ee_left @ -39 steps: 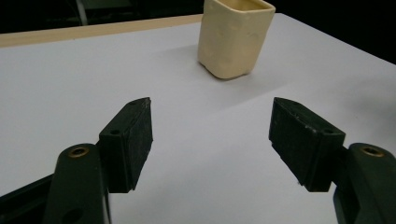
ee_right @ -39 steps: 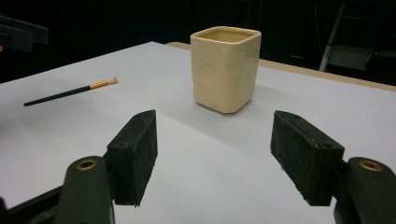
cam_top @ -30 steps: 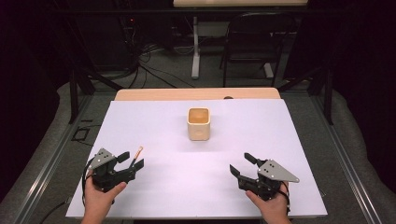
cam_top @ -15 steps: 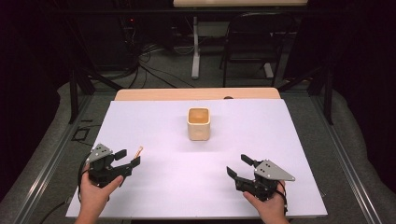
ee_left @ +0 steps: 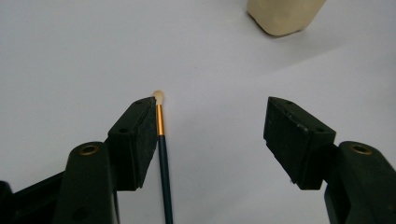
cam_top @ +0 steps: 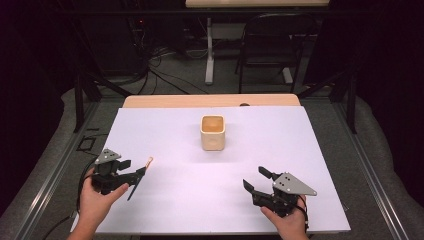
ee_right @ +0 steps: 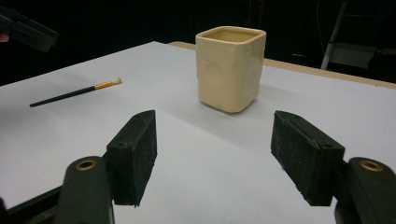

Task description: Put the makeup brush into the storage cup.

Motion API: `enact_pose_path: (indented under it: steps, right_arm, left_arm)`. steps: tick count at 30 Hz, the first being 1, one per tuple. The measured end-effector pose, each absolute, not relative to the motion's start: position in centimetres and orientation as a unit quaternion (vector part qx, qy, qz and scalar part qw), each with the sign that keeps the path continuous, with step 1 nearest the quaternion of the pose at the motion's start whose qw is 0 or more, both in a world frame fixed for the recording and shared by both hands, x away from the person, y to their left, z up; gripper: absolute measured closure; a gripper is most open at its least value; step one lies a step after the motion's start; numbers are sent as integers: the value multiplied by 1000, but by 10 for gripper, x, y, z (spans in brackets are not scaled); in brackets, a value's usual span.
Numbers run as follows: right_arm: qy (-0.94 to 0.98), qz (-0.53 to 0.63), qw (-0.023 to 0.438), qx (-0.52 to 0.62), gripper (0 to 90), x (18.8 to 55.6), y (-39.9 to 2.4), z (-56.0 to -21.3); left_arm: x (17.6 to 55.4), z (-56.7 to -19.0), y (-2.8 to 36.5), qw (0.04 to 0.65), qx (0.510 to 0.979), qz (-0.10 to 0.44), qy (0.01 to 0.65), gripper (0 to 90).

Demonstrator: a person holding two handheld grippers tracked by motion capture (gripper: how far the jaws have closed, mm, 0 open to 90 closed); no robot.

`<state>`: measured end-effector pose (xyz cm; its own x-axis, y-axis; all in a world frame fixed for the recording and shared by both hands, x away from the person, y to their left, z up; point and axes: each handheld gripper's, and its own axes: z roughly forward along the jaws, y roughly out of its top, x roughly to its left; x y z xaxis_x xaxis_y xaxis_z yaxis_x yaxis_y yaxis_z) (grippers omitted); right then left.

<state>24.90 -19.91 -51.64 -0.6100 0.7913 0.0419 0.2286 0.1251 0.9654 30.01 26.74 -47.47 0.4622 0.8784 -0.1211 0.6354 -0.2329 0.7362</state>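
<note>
Left gripper point(ee_left: 208, 135) has fingers wide apart and has just been closing slightly, nothing pinched: the brush point(ee_left: 162, 154) lies flat on the desk point(cam_top: 310, 150) just inside the left finger point(ee_left: 135, 140), bristle tip toward 12 o'clock. Shift the gripper so the handle sits mid-gap, come down square, and pinch behind the gold band, likely the best spot. Cup point(cam_top: 213, 132) stands upright toward 1 o'clock from the brush, well apart. Right gripper point(ee_right: 215, 156) open, empty, facing the cup; probably best kept parked.
</note>
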Motion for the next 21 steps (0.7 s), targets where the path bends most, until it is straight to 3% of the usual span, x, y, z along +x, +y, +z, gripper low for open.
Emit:
enact_pose_path:
  steps: [21]
  right_arm:
    - [699, 556, 250, 374, 315, 248, -200, -518]
  left_arm:
    - [315, -460, 269, 310, 788, 116, 519, 433]
